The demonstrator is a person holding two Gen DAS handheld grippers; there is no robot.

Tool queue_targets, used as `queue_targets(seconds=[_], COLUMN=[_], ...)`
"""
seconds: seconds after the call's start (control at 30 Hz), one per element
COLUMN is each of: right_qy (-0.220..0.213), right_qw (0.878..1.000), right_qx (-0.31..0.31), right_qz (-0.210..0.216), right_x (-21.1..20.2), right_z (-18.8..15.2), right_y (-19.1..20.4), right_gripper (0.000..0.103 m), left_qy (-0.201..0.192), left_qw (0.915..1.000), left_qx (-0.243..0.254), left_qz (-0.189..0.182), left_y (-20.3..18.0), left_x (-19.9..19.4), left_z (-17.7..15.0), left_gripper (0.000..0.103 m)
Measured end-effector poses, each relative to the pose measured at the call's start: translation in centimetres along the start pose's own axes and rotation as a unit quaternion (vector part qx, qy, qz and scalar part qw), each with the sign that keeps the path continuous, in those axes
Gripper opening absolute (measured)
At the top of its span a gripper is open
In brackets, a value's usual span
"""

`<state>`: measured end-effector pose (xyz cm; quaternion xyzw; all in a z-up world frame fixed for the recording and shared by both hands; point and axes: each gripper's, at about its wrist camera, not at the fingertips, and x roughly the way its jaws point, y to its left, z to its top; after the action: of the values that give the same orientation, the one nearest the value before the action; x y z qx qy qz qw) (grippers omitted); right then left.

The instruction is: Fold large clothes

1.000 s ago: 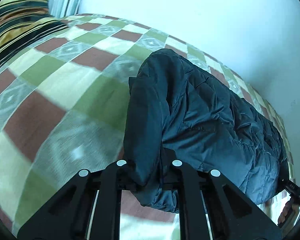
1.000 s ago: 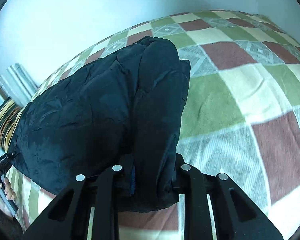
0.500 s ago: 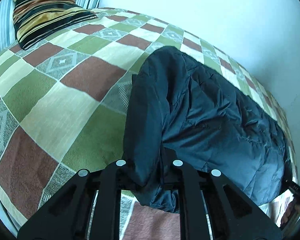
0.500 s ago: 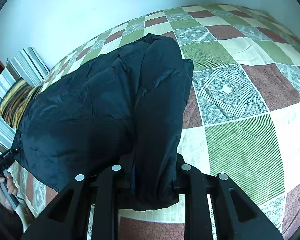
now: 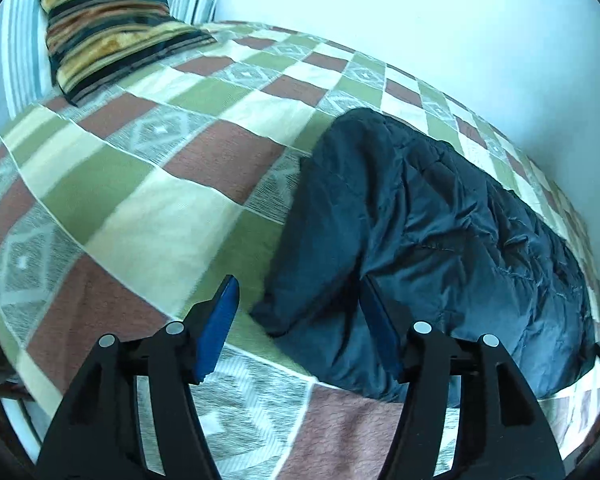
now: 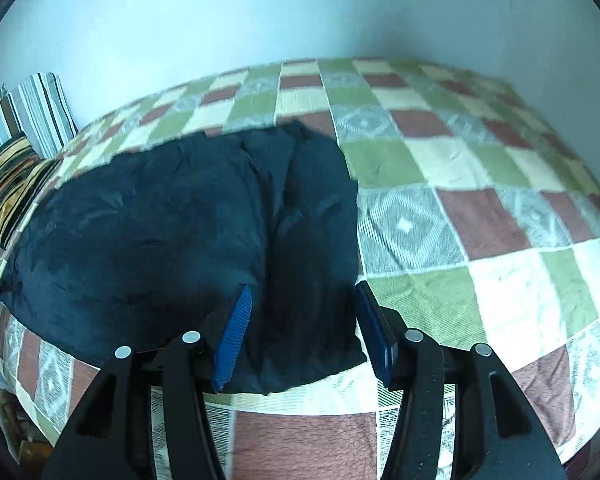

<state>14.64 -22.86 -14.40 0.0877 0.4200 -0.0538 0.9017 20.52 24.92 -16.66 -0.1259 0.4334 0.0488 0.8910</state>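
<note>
Holds nothing now in the left gripper (image 5: 298, 284): has just been opening, with fingers (image 5: 215, 328) spread wide and a corner of the jacket (image 5: 440, 240) lying loose between them, nearer the right-hand pad. Same for the right gripper (image 6: 303, 286): just been opening, about as wide, with the jacket's folded end between the pads but not pinched. Finds the jacket folded into a thick dark bundle on the bed (image 5: 139, 208), along the front edge and well apart from the pillow (image 5: 107, 40) at the head end. Looks like a release after a fold, so expect trouble mainly in the pulling away. Could drag the top layer back and undo the fold if lifted while slick fabric clings to a pad; hard to tell whether the pads touch it on the near side. Could also spring open unaided, being puffy and quilted, with trapped air pushing the upper layer up once unpressed. Risks a slide off the front edge, since the bundle's near end sits close to it and the shell looks slippery against the bedspread. May leave the two ends uneven if one side comes away sooner or higher than the other, skewing the bundle. Best to back out straight and clear of the cloth, then press flat before any further fold.
</note>
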Motion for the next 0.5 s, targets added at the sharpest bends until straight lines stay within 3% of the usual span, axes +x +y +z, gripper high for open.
queue_targets(seconds=[0.17,0.37,0.5], right_qy=[0.006,0.024,0.022], right_qw=[0.999,0.993,0.991], right_qx=[-0.013,-0.054,-0.082], right_qz=[0.052,0.101,0.104], right_x=[0.2,3.4,4.8], right_z=[1.3,3.3,4.2], right_y=[4.4,11.8,15.8], right_gripper=[0.046,0.038,0.038], left_qy=[-0.011,-0.001,0.001], left_qw=[0.9995,0.9996,0.9994], left_qx=[0.017,0.024,0.031], left_qz=[0.025,0.016,0.012], left_y=[0.0,-0.3,-0.8], left_x=[-0.8,0.1,0.8], left_z=[0.9,2.1,2.9], left_gripper=[0.068,0.069,0.069])
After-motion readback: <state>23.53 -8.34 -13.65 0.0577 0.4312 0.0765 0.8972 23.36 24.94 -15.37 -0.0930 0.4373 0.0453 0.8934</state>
